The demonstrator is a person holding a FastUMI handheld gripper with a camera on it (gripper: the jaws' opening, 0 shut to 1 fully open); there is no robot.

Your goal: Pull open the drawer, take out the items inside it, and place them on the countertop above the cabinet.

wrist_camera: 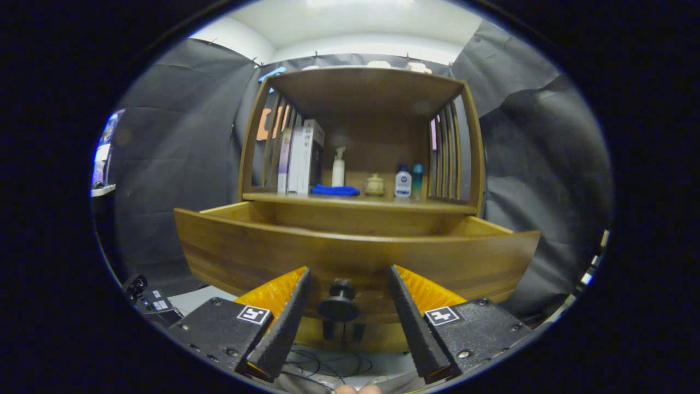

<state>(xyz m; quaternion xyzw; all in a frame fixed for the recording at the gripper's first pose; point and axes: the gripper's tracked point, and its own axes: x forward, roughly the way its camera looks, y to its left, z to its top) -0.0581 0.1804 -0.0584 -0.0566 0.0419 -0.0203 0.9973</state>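
- The tool [346, 284] was spread open, its two fingers standing apart on either side of the drawer's knob [339, 303] and touching neither it nor the wood.
- The dark round knob sat between the fingers, on the front panel of the drawer [262, 251].
- The wooden drawer stood pulled out from the cabinet [470, 158], its front panel close ahead of the fingers; what lay inside could not be seen over the panel's top edge.
- Above the drawer ran the desk [437, 206], the cabinet's countertop, under a roofed wooden frame with slatted sides.
- On the desk, from one side to the other: a few upright boxes [302, 156], a folded blue cloth [335, 190] just beside them, a white pump bottle [339, 167] behind the cloth, a small lidded jar [375, 185], a white bottle with a blue cap [403, 183] and a slim teal bottle [417, 180] touching or nearly touching it.
- Loose dark cables [322, 364] lay on the floor below the drawer.
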